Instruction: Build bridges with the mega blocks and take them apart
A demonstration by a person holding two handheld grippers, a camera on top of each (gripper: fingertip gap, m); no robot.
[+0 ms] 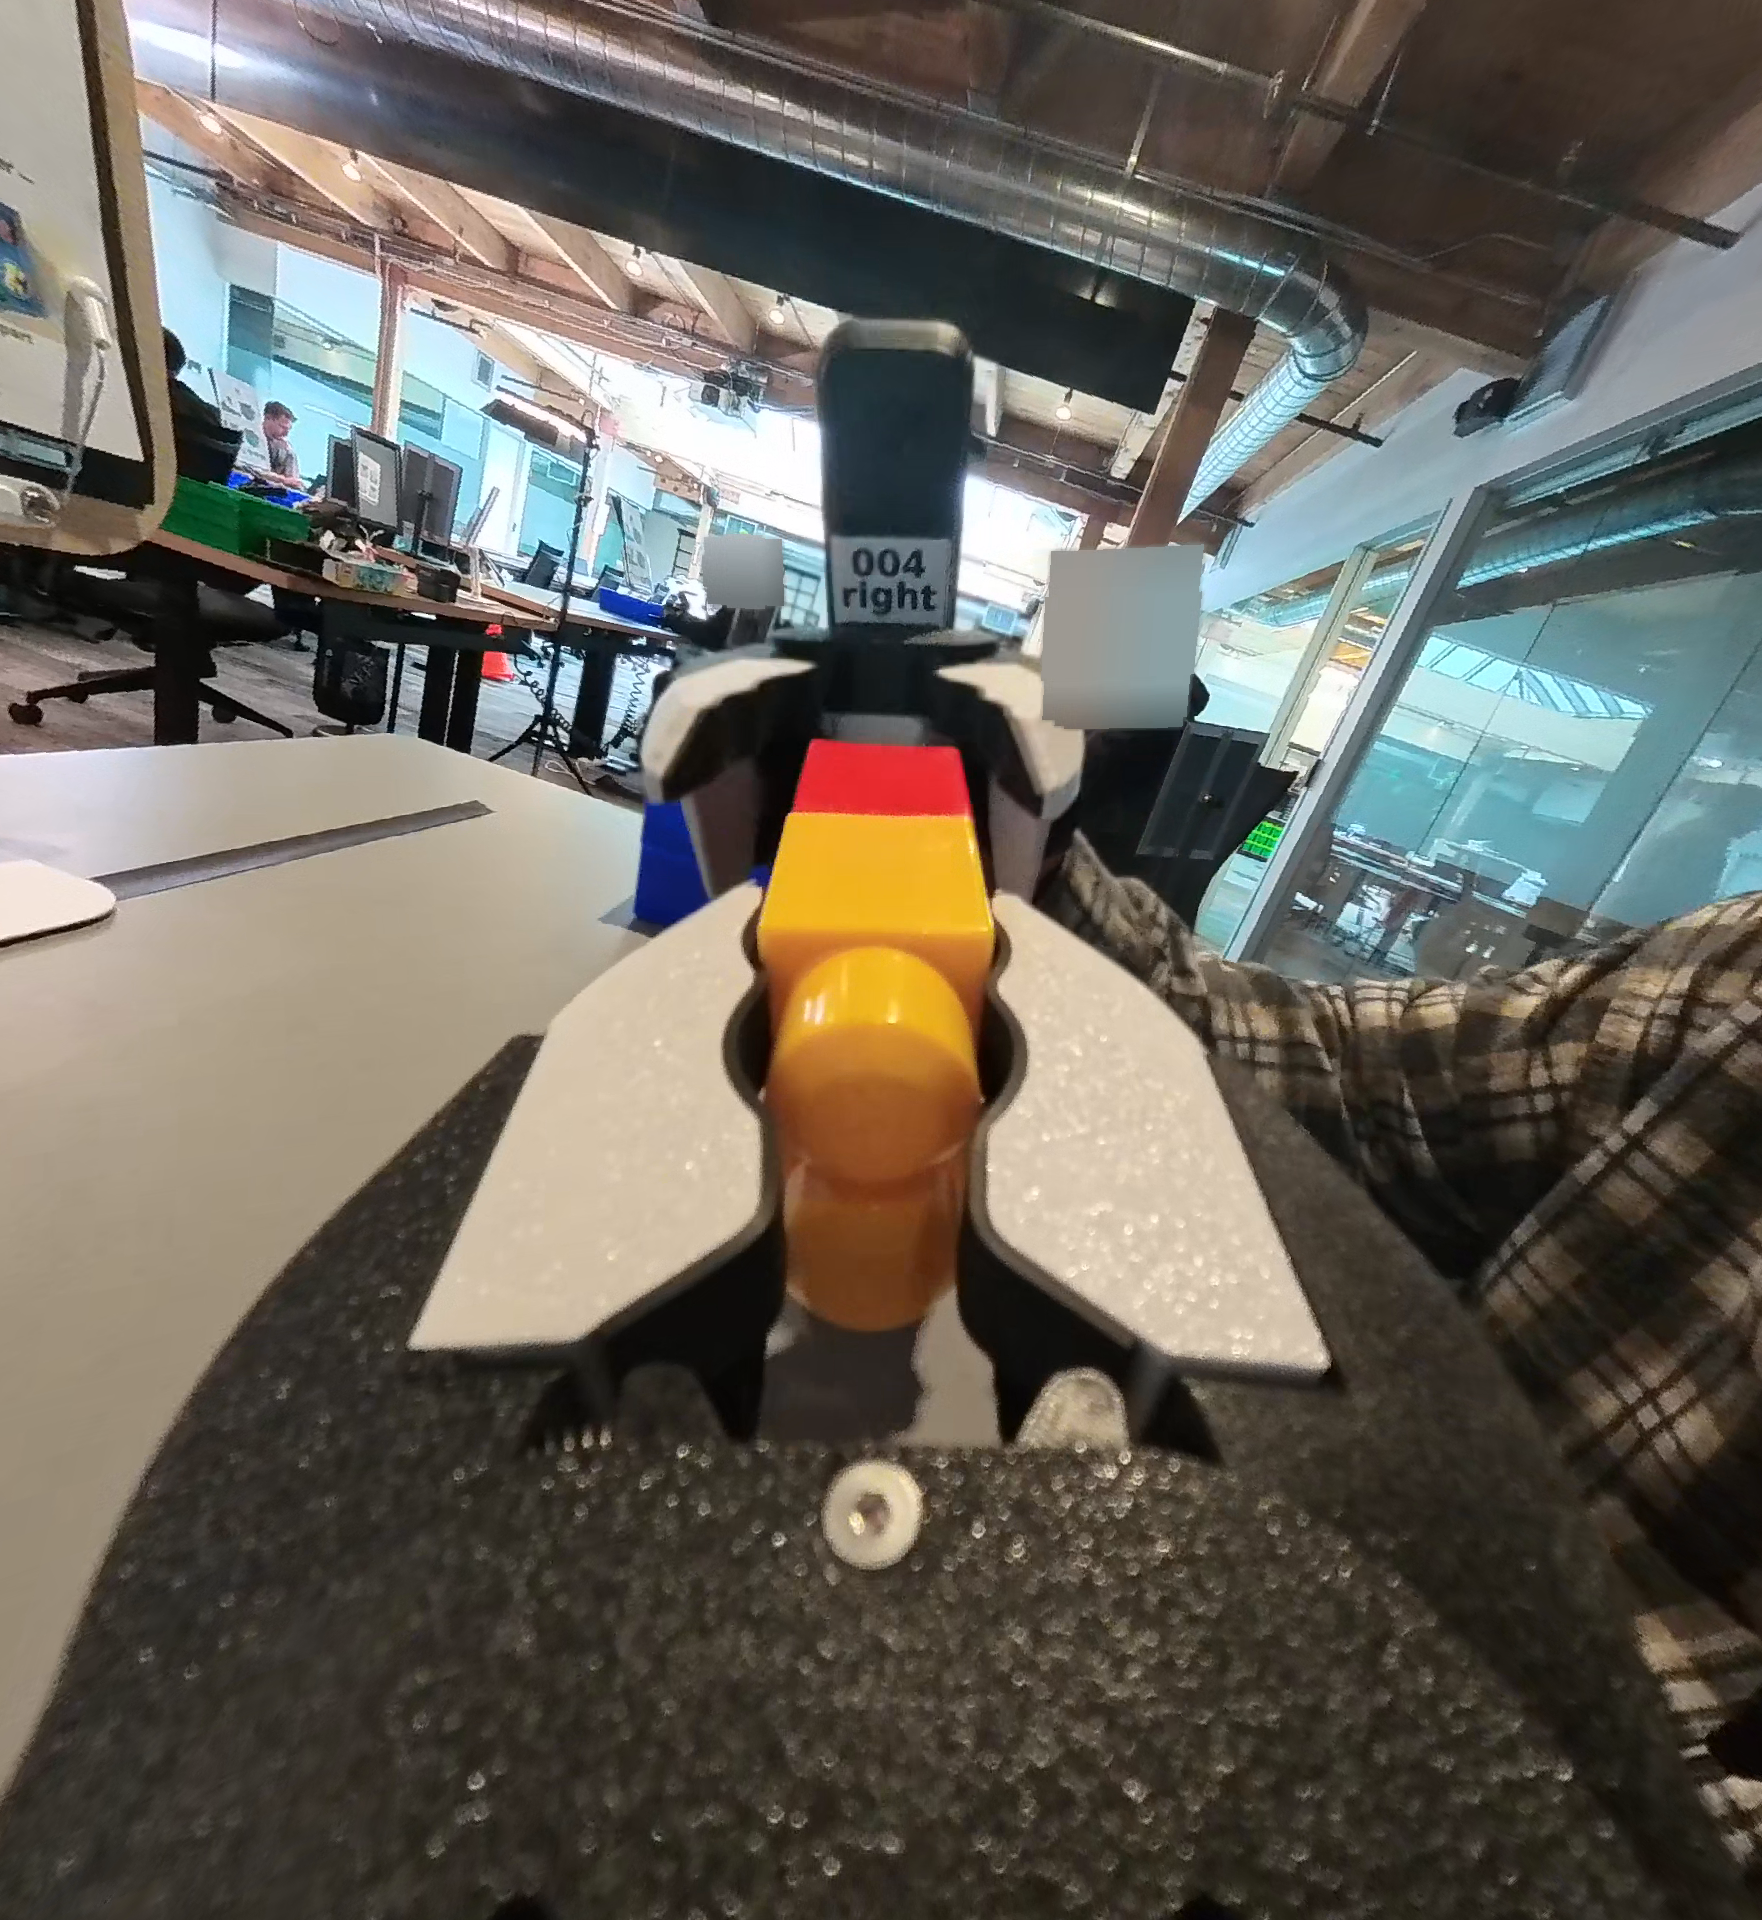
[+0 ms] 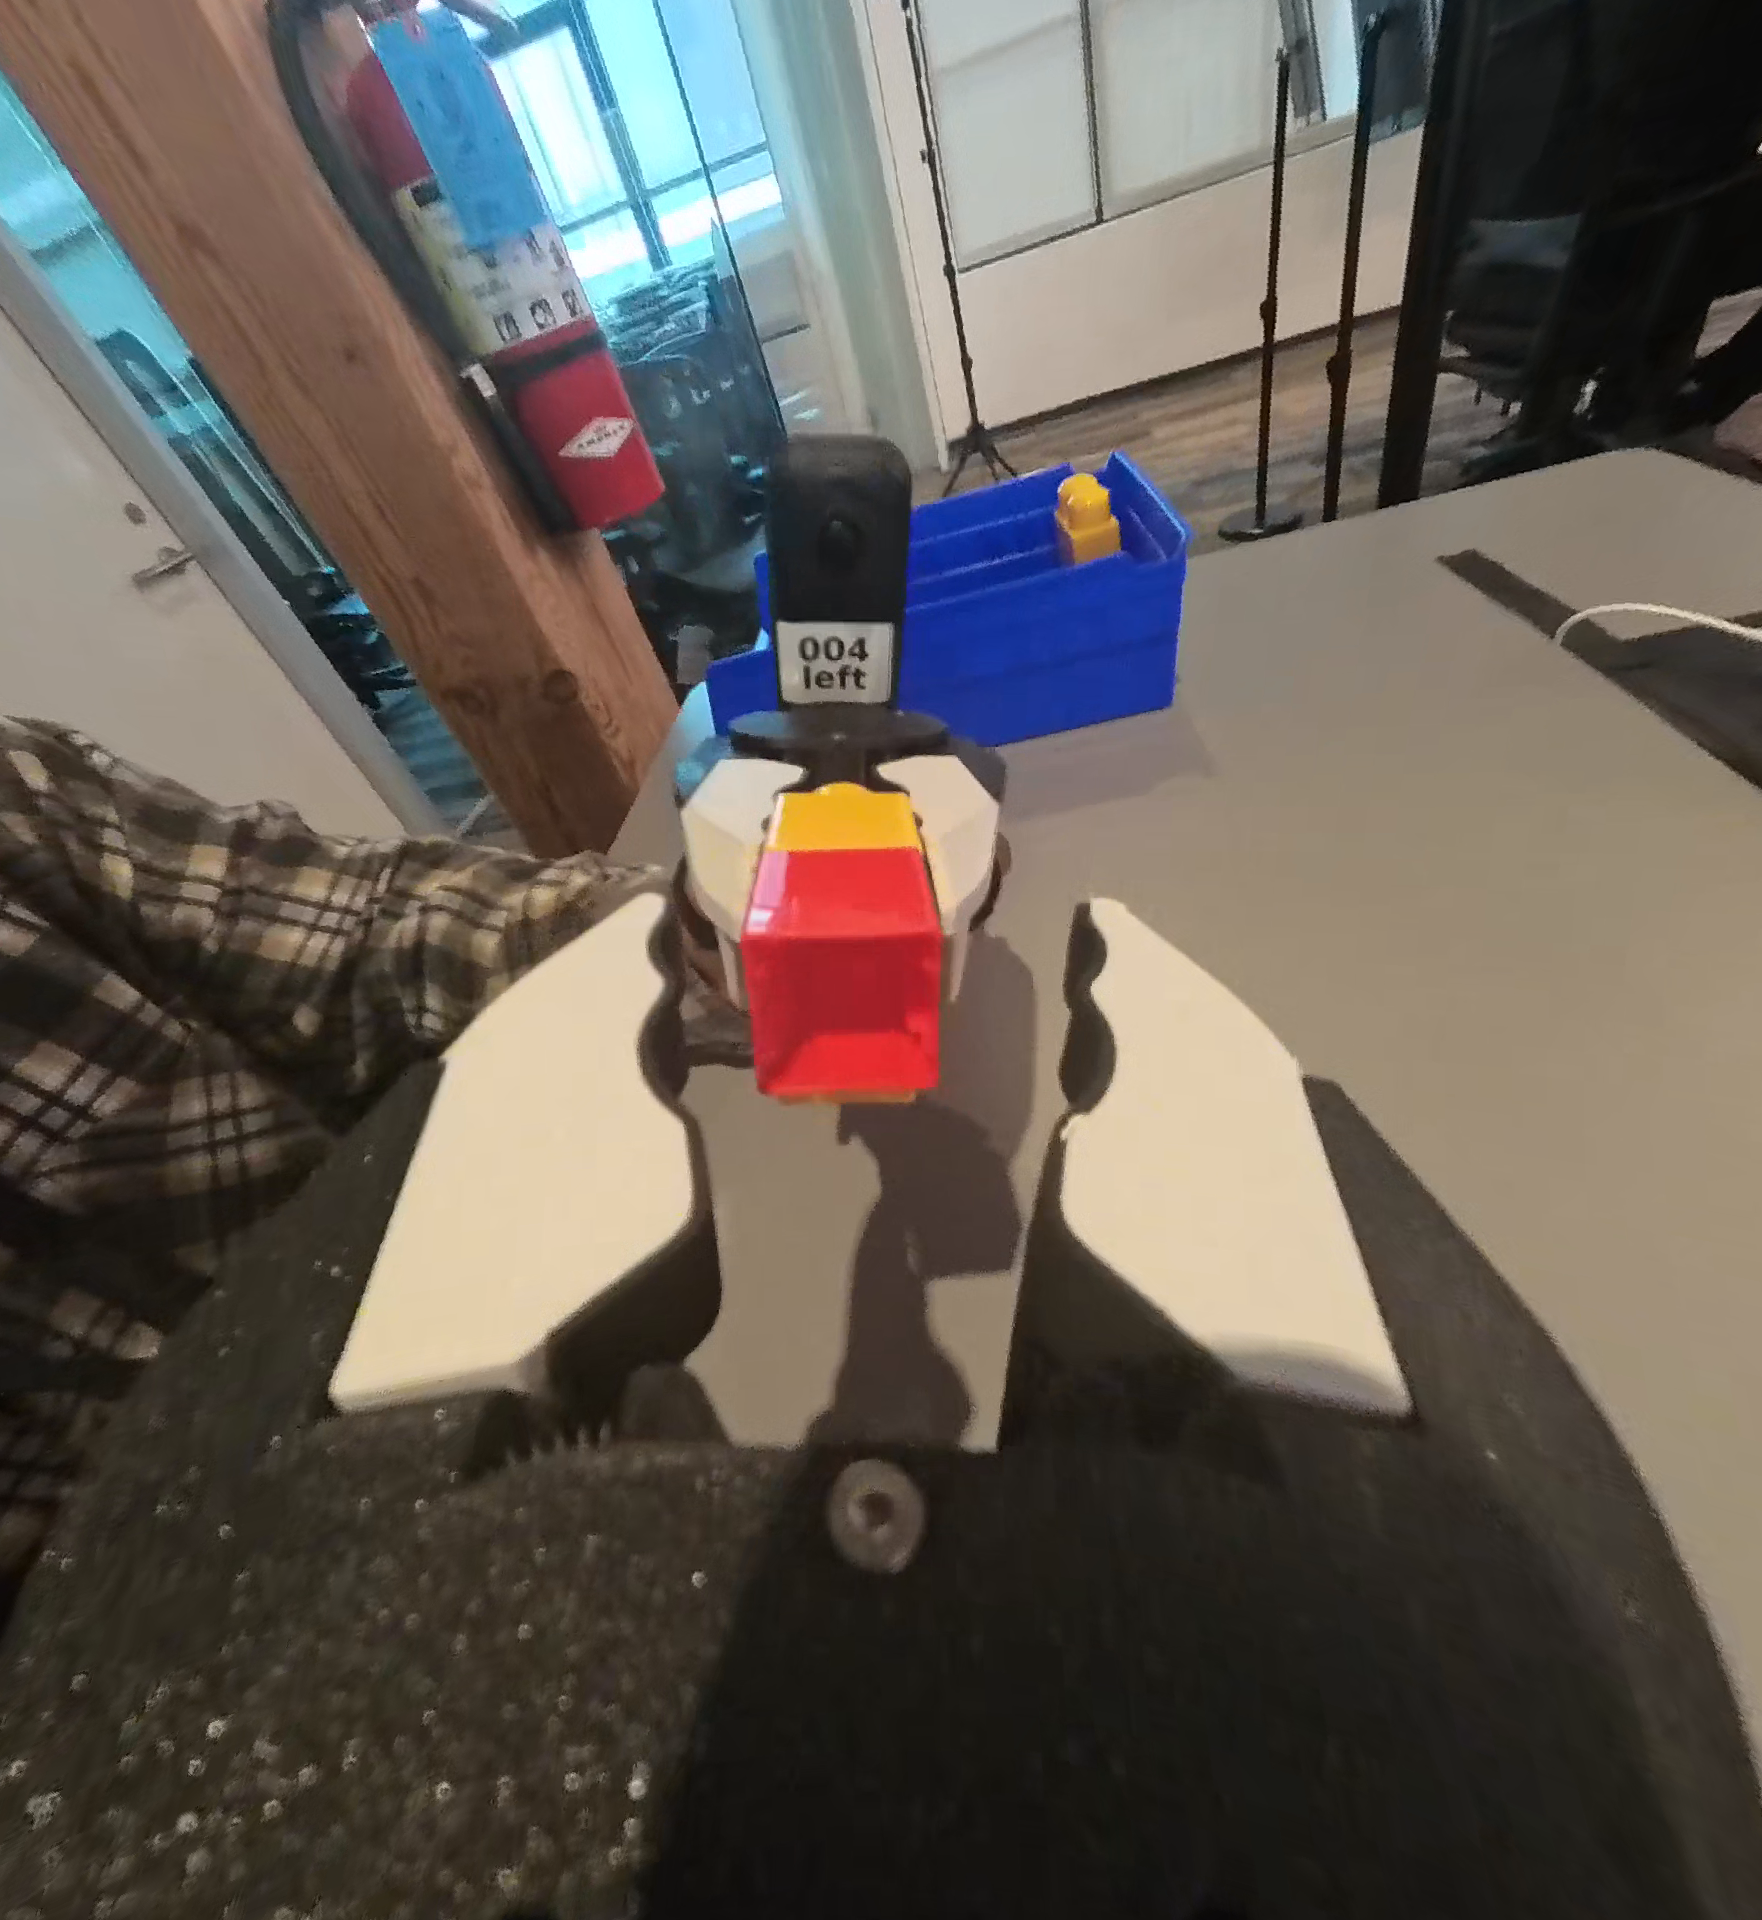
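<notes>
My left gripper (image 1: 877,935) is shut on a yellow block (image 1: 877,997) whose stud points at the camera. A red block (image 1: 882,779) is joined to its far end. The pair is held above the grey table (image 1: 233,1039). In the right wrist view the red block (image 2: 841,997) shows its hollow underside, with the yellow block (image 2: 841,816) behind it in the left gripper (image 2: 841,831). My right gripper (image 2: 877,920) is open, with its fingertips on either side of the red block and clear of it. It faces the left gripper in the left wrist view (image 1: 872,717).
A blue bin (image 2: 1043,644) stands at the far table edge with a yellow block (image 2: 1087,530) in it, and shows partly in the left wrist view (image 1: 664,873). A white card (image 1: 4,914) lies at the left. Plaid sleeves (image 1: 1479,1091) reach in. A wooden post (image 2: 337,416) carries a fire extinguisher. Both grippers' tips are close together, under 4 cm apart.
</notes>
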